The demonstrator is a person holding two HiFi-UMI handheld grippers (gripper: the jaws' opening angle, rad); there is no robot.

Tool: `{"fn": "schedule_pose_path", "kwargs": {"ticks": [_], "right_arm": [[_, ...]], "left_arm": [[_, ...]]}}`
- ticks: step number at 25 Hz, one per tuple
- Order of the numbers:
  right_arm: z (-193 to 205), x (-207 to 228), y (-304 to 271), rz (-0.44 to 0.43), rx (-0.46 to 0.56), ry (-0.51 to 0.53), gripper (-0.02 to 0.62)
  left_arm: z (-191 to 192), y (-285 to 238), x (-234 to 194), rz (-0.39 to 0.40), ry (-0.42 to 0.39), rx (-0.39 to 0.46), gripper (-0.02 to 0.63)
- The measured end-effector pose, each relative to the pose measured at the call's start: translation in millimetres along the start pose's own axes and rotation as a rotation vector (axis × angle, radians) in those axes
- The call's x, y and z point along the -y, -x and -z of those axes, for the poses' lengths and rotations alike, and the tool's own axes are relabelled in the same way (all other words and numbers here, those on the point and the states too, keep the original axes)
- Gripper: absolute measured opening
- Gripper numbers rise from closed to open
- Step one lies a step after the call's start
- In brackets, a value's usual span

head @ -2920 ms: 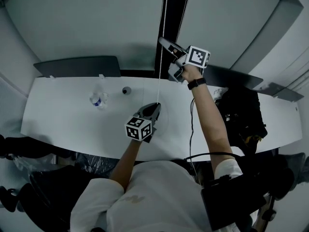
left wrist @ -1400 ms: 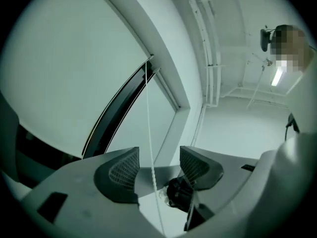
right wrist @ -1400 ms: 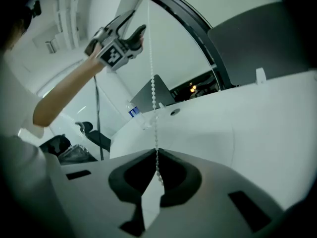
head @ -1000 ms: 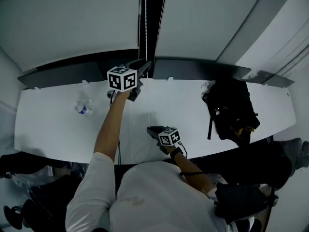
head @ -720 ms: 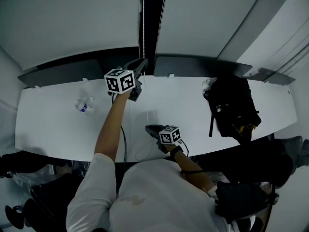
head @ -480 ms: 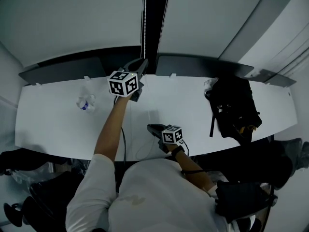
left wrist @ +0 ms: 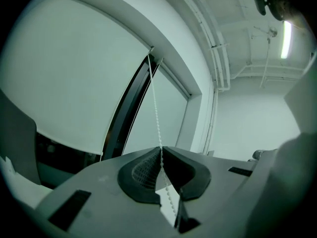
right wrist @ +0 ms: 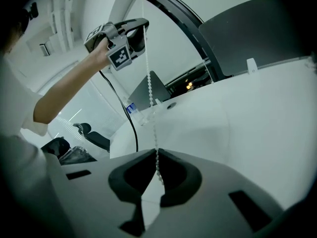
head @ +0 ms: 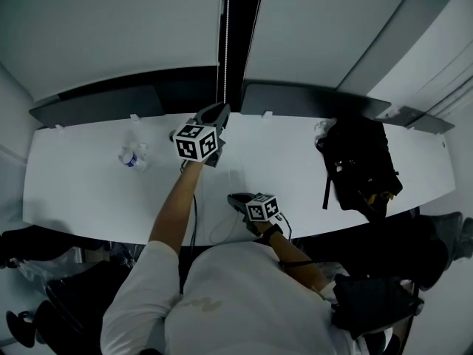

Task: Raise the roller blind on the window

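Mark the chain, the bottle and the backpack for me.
chain (left wrist: pixel 156 110), left gripper view, midway up its taut stretch.
bottle (head: pixel 131 156), head view, its body.
backpack (head: pixel 360 167), head view, middle of its upper face.

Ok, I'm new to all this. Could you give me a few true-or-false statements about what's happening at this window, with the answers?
1. The left gripper and the right gripper are both shut on the bead chain. True.
2. The right gripper holds the chain higher up than the left. False: the left gripper holds it higher; the right is low, over the table.
3. A black bag lies on the table's right part. True.
4. The water bottle sits inside the bag. False: it is on the table, well to the bag's left.
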State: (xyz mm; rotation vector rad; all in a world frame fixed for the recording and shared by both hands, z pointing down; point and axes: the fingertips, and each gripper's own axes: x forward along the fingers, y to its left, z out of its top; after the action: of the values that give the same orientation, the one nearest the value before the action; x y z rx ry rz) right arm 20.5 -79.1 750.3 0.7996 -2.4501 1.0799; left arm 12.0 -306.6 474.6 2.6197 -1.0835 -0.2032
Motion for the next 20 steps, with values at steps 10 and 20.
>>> {"fn": "schedule_pose_path", "kwargs": {"ticks": [10, 20], "right_arm": [[0, 8, 3, 0.037, 0.020, 0.019, 0.009], [0, 11, 5, 0.067, -0.021, 0.071, 0.009]], "left_arm": [[10, 2, 0, -0.009, -0.008, -0.004, 0.012], [17, 16, 2, -0.047, 0.000, 0.059, 0.012]]}}
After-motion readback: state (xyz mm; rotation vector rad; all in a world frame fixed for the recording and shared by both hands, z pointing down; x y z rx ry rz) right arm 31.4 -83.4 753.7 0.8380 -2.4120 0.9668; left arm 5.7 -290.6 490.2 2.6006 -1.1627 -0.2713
